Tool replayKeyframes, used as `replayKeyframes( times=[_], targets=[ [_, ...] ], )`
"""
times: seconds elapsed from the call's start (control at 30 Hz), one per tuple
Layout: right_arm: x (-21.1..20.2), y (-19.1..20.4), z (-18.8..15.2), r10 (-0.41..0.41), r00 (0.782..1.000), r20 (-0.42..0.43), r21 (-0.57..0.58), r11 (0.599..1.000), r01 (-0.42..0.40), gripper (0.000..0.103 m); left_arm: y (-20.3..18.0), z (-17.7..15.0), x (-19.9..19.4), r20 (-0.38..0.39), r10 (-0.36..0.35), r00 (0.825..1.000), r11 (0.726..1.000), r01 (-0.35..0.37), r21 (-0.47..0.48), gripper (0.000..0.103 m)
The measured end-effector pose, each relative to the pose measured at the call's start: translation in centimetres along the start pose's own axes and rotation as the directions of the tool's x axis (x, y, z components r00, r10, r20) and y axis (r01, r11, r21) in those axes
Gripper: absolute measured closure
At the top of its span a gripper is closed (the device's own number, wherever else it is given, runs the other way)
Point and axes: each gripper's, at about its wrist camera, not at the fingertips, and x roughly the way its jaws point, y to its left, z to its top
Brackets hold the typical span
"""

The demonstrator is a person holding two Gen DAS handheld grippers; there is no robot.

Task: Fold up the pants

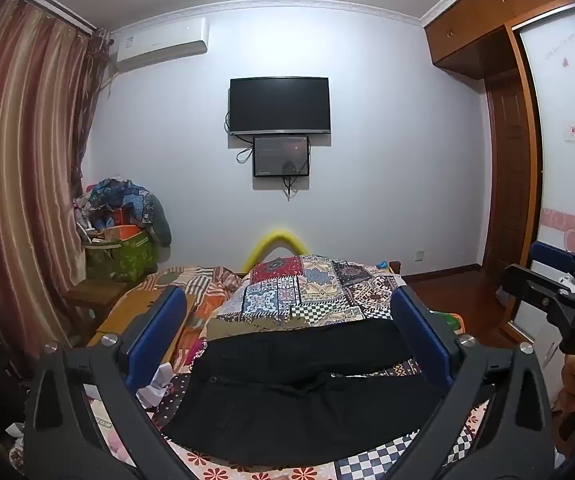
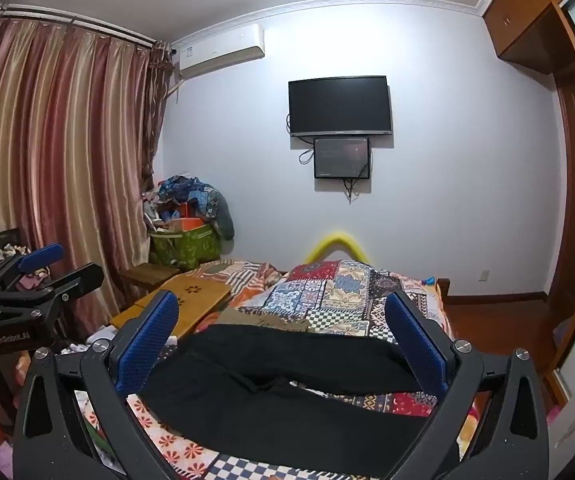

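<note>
Basically unstarted: black pants (image 1: 299,396) lie spread on bed (image 1: 327,288); left gripper (image 1: 287,340), right gripper (image 2: 283,340) both wide, empty.

Left gripper (image 1: 287,336) held level, jaws spread wide, blue pads (image 1: 155,334) empty. Right gripper (image 2: 283,340) same pose alongside, jaws wide, nothing gripped. Right hand (image 1: 573,380) wraps its handle.
</note>
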Motion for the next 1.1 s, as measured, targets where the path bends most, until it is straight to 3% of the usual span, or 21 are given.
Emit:
replayKeyframes(
  times=[1.1],
  targets=[
    [-0.4, 0.2, 0.2, 0.007, 1.000, 0.011, 0.004, 1.000, -0.007, 0.000, -0.4, 0.3, 0.3, 0.008, -0.007, 1.000, 1.000, 0.007, -0.014, 0.000]
  ],
)
